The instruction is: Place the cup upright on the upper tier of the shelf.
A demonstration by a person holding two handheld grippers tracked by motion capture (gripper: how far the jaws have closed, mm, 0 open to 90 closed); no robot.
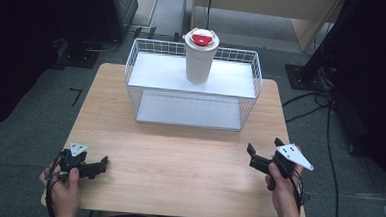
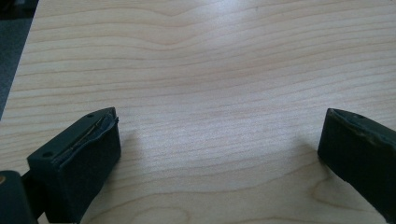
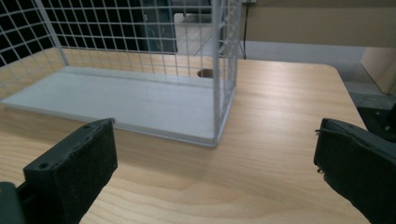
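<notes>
A white tumbler [image 1: 200,59] with a red-centred lid stands upright on the top shelf of a white wire rack [image 1: 255,76] at the back of the wooden table [image 1: 178,158]. My left gripper [image 1: 103,166] rests low at the table's front left, open, with bare wood [image 2: 215,93] between its jaws. My right gripper [image 1: 264,145] is held at the front right, open and pointing toward the rack. Its view shows the rack's lower shelf [image 3: 126,100] and a wire corner post [image 3: 216,70] a short way ahead, with nothing between the jaws.
Bare wood lies between the two grippers and in front of the rack. The table edge [image 3: 343,79] runs close on the right. Cables [image 1: 325,125] and a black stand foot [image 1: 303,74] are on the floor at the right, and dark equipment [image 1: 118,9] at the back left.
</notes>
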